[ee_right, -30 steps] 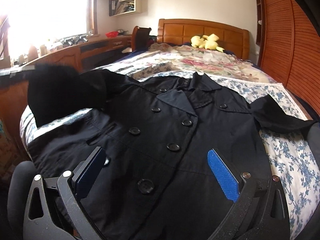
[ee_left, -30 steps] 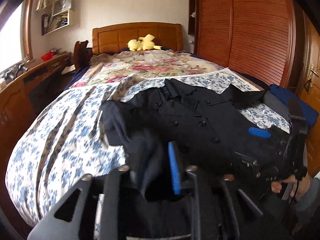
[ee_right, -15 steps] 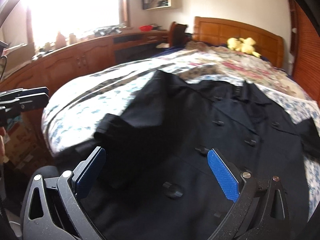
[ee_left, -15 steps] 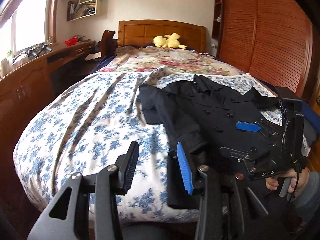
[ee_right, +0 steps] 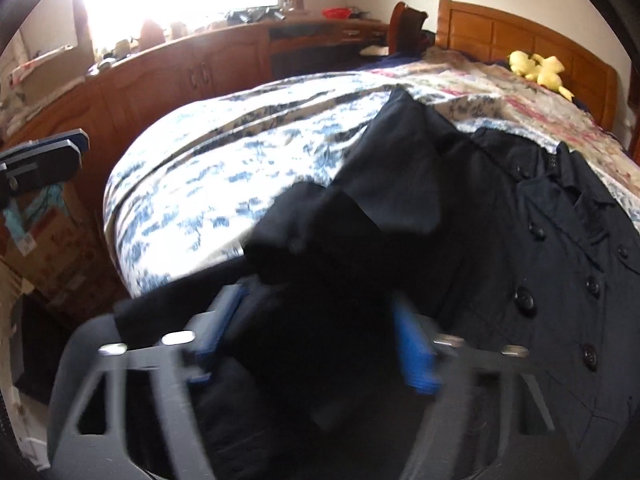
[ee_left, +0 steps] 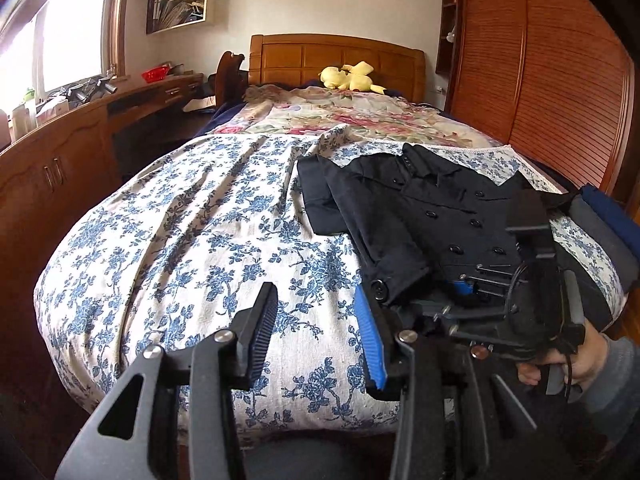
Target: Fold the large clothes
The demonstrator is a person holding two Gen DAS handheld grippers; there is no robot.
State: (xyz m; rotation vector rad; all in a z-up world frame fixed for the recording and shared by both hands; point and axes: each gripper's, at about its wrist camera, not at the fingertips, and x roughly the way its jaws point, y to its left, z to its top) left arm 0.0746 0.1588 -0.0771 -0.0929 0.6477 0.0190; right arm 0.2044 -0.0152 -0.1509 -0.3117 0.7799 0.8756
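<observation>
Two tools, left tool spread over bedspread, right tool spread around coat hem.

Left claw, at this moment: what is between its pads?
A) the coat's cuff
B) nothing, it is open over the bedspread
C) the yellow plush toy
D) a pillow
B: the left claw stands open with only the floral bedspread showing between its pads; the black coat lies to its right.

Yellow plush toy by wooden headboard, floral bedspread.
</observation>
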